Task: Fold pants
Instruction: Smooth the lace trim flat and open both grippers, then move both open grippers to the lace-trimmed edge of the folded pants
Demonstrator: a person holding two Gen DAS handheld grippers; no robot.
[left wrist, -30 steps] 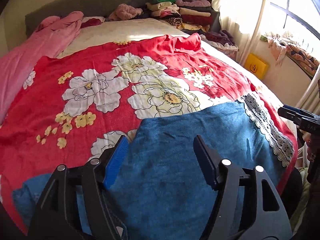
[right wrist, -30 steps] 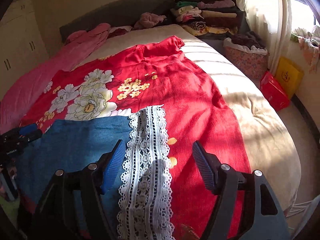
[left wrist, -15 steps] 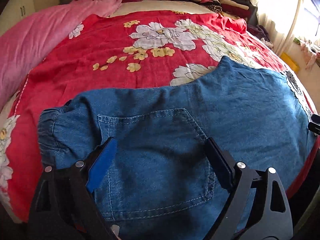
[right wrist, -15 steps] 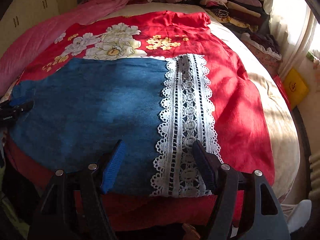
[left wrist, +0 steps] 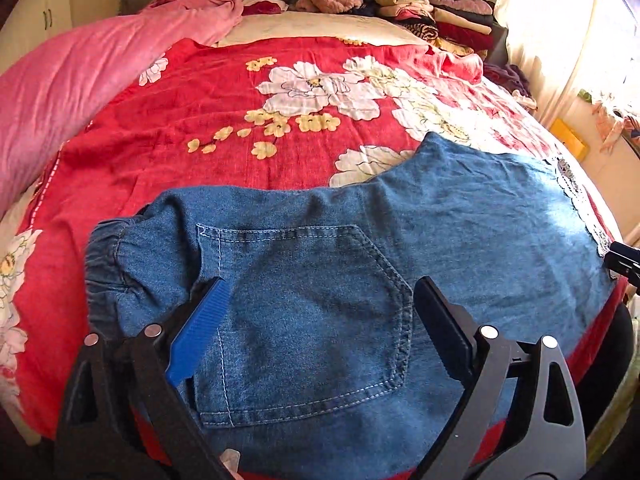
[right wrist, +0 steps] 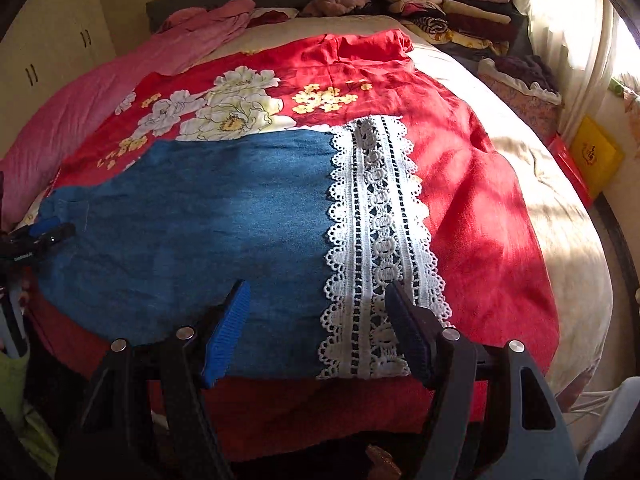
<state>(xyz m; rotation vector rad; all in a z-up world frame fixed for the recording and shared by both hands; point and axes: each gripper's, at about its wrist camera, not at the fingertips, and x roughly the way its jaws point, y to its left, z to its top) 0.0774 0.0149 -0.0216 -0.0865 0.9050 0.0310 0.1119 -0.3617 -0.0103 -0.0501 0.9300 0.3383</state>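
Both are the same build: left black plastic two-finger gripper [left wrist: 320, 320] and right black plastic two-finger gripper [right wrist: 318, 326] — ribbed blue pads inside the fingers, silver round screws, triangular cutouts further back.

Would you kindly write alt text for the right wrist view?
Blue denim pants with a white lace hem lie flat on a red floral blanket on a bed. The open right gripper hovers over the hem's near edge, touching nothing; folded clothes are stacked at the headboard.

Pants [left wrist: 460, 240] near edge hidden behind left gripper [left wrist: 316, 320], bed [right wrist: 560, 208] foot cut off below
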